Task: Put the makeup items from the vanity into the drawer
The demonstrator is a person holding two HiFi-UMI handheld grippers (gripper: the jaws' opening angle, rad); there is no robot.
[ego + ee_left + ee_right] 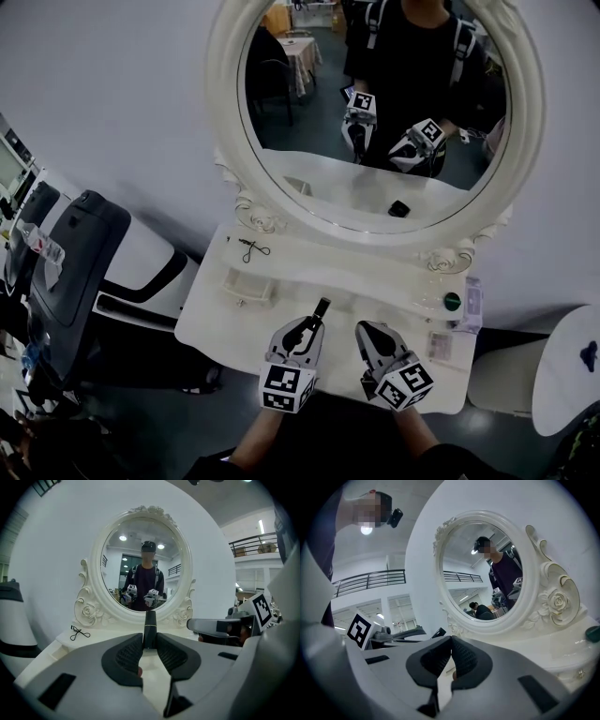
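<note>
I see an oval mirror (309, 178) in a white carved frame (228, 112), with rose carvings (86, 611) at its lower corners. To the left, what looks like a dark treadmill (75, 253) stands on the grey floor (141, 422). A white rounded object (567, 375) sits at the far right. Off to one side, a railed upper gallery (255, 543) runs beneath a ceiling light (261, 526).
</note>
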